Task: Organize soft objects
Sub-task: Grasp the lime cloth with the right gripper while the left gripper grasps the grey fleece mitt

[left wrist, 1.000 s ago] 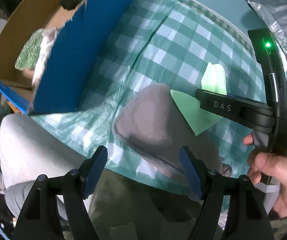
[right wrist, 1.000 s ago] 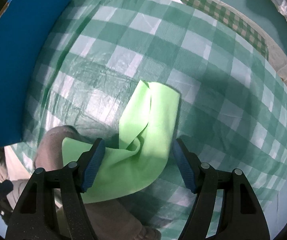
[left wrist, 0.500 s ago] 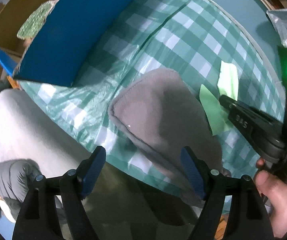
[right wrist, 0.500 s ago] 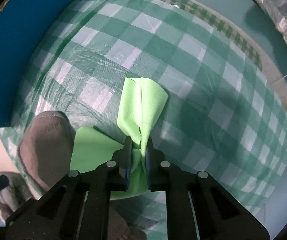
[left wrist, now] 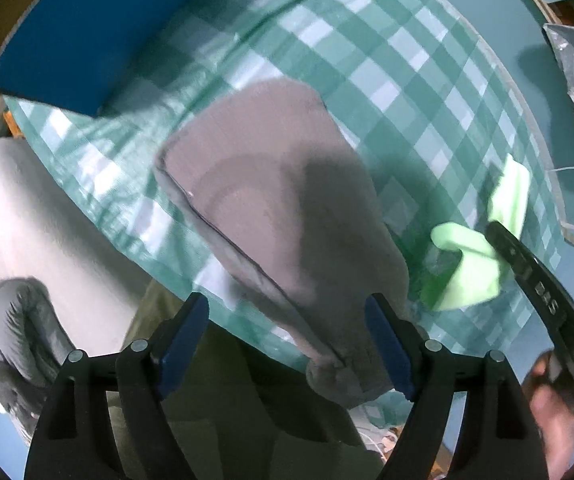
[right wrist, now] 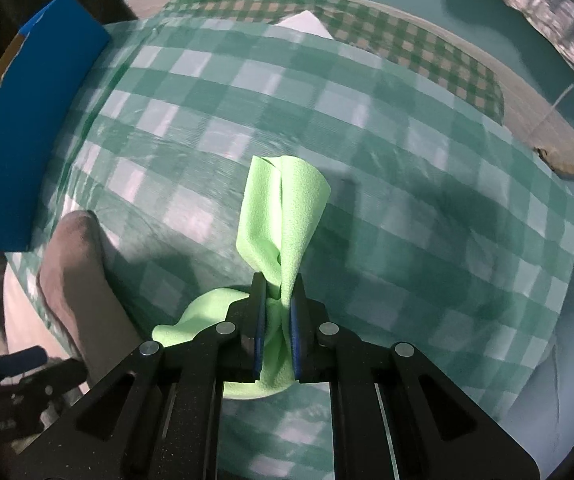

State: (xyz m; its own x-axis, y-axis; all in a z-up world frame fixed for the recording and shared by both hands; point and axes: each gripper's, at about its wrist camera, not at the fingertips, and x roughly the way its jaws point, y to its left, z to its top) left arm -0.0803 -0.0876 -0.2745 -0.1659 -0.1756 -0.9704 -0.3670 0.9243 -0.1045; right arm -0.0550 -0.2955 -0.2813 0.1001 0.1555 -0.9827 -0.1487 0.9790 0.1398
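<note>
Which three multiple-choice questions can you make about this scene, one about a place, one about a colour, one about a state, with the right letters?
1. Where does the grey cloth lie?
A. on the checked tablecloth
B. in a box
C. on the floor

2. What colour is the cloth in the right gripper?
A. red
B. light green
C. white

3. How is the left gripper?
A. shut on the grey cloth
B. shut, empty
C. open

Answers: 1 A, checks surround it; 2 B, the green cloth is pinched between the pads; 3 C, fingers stand wide apart.

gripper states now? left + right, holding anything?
Left gripper: open, holding nothing, above the grey cloth.
Right gripper: shut on the green cloth.
</note>
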